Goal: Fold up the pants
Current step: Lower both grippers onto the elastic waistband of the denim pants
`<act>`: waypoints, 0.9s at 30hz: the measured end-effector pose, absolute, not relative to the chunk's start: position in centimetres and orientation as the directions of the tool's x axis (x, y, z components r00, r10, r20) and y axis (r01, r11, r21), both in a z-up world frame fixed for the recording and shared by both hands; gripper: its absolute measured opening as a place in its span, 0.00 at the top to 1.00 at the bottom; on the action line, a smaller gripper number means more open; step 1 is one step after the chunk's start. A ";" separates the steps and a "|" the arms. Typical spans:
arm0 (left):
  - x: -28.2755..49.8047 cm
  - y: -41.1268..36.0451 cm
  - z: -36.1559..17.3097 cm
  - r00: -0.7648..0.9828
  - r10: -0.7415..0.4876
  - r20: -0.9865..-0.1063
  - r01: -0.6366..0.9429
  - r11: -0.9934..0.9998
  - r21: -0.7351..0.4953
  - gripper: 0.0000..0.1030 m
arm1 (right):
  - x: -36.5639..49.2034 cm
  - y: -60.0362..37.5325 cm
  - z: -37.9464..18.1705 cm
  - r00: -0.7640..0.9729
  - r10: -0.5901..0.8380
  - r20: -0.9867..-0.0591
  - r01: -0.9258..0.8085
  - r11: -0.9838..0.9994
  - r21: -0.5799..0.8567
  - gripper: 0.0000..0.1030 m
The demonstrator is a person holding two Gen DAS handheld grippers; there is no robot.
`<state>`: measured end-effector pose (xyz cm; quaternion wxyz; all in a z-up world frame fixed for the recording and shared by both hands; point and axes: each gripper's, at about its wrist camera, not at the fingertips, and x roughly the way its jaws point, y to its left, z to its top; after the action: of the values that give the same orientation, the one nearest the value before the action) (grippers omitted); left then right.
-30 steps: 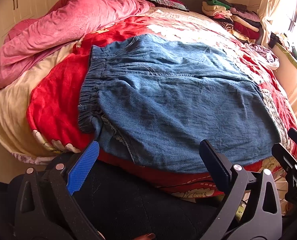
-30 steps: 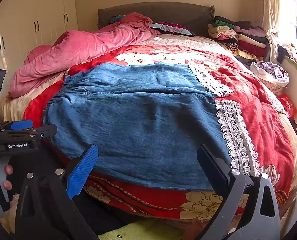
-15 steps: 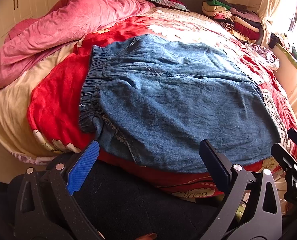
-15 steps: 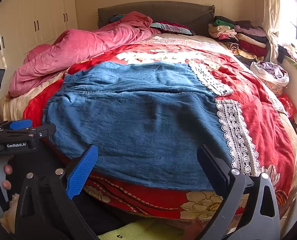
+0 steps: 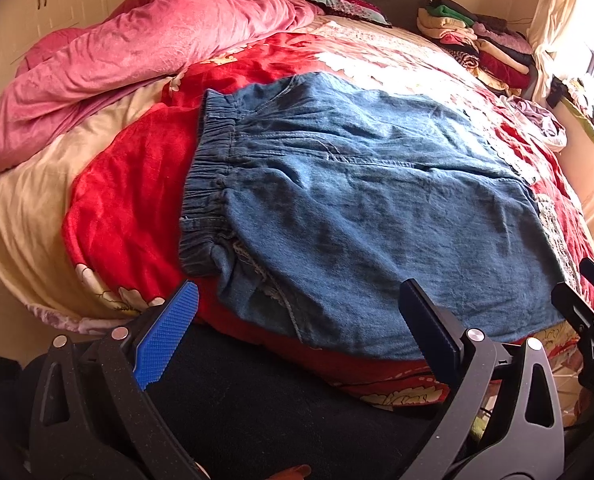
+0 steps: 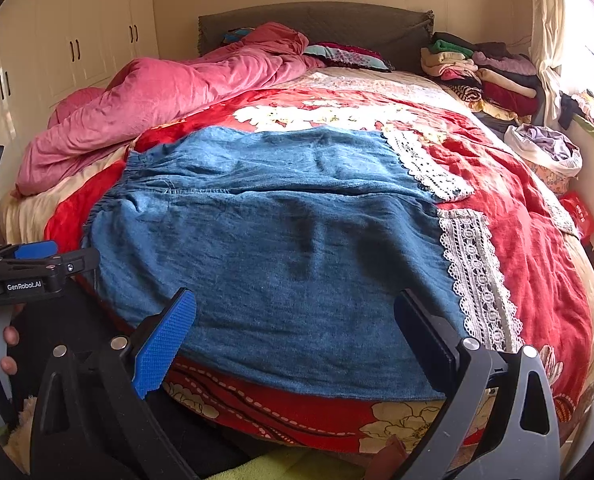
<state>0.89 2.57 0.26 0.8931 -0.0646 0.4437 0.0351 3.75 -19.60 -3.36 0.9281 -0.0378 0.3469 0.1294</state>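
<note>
The blue denim pants with lace-trimmed cuffs (image 6: 297, 248) lie spread flat across the near half of the bed, on the red flowered bedspread (image 6: 529, 240). Their long axis runs left to right: the gathered elastic waistband (image 5: 207, 184) sits at the left, and the white lace cuffs (image 6: 473, 276) end at the right. One leg lies nearer, the other just beyond it, so the pair shows as two stacked bands.

Both tongs hang off the near edge of the bed, apart from the cloth. The left gripper (image 5: 297, 316) has its jaws spread wide and holds nothing; it faces the waistband end and the near hip corner. The right gripper (image 6: 297, 320) is likewise spread and empty, facing the near leg, with the lace cuff just to its right.

So each tool is nearest to its own end of the garment. I'd judge the fold has not begun at this stage. Further off, a rumpled pink quilt (image 6: 169, 96) lies far left, and stacked folded clothes (image 6: 485, 72) sit far right.
</note>
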 end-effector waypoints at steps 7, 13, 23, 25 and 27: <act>2.6 3.8 0.1 0.599 -0.003 -0.801 -0.119 0.989 -0.092 0.09 | 7.4 -17.9 -2.3 0.720 0.246 -0.648 -0.311 0.950 0.016 0.04; 4.8 6.6 0.9 0.613 0.022 -0.790 -0.147 0.985 -0.087 0.09 | 11.6 -15.8 -1.4 0.713 0.266 -0.649 -0.354 0.935 -0.006 0.04; 11.1 11.5 1.8 0.613 0.048 -0.788 -0.203 0.974 -0.099 0.09 | 18.9 -11.8 -0.2 0.686 0.296 -0.665 -0.432 0.901 -0.045 0.04; 12.6 12.1 1.5 0.600 0.045 -0.799 -0.208 0.973 -0.102 0.09 | 20.2 -11.1 -0.1 0.677 0.309 -0.668 -0.441 0.897 -0.033 0.04; 14.1 12.7 1.2 0.588 0.040 -0.808 -0.206 0.973 -0.102 0.09 | 21.4 -10.1 -0.2 0.676 0.303 -0.672 -0.451 0.891 -0.052 0.04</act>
<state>14.10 12.69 1.22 0.8861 -0.0926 0.4487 0.0694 21.43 -10.15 -0.23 0.9091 -0.1072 0.3452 0.2073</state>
